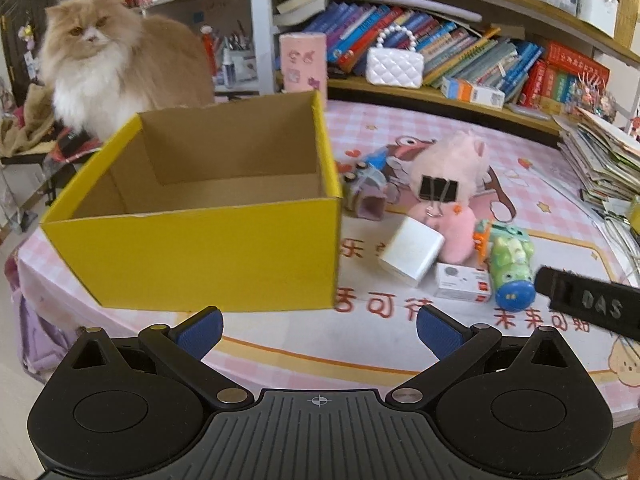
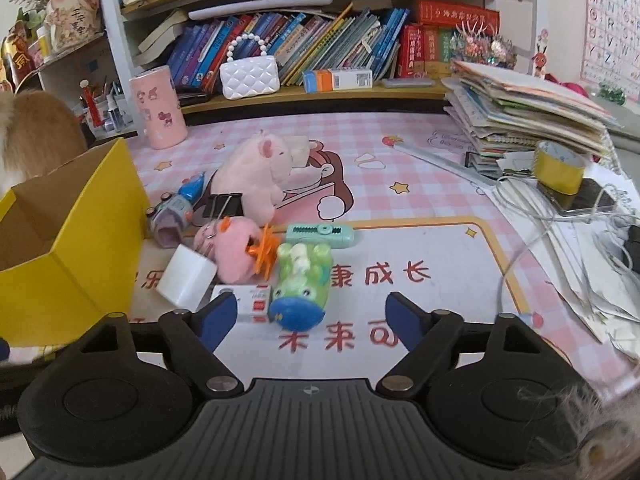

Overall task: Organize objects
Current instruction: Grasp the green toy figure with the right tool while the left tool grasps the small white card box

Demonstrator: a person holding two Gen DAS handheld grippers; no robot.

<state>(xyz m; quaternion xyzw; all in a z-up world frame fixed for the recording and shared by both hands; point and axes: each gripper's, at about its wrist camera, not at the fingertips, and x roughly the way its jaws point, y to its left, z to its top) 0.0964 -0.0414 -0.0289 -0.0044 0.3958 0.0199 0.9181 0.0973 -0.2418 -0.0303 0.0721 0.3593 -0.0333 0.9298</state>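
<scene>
A yellow cardboard box (image 1: 192,256) stands empty on the pink table mat, its open top facing up; its corner (image 2: 80,240) fills the left of the right wrist view. Right of it lies a pile: a pink plush pig (image 2: 256,176), a green and blue toy (image 2: 302,284), a white cube (image 2: 186,276), a small white carton (image 2: 252,300), a black binder clip (image 2: 222,204), a mint stapler (image 2: 320,234). My left gripper (image 1: 320,330) is open just before the box's front wall. My right gripper (image 2: 308,314) is open, with the green toy's blue end just beyond its fingertips.
A fluffy ginger and white cat (image 1: 108,64) sits behind the box at the table's far left. A bookshelf (image 2: 320,40) runs along the back. A stack of papers (image 2: 520,116), a yellow tape roll (image 2: 560,168), a phone and cables crowd the right side. A pink cylinder (image 2: 160,108) stands behind the box.
</scene>
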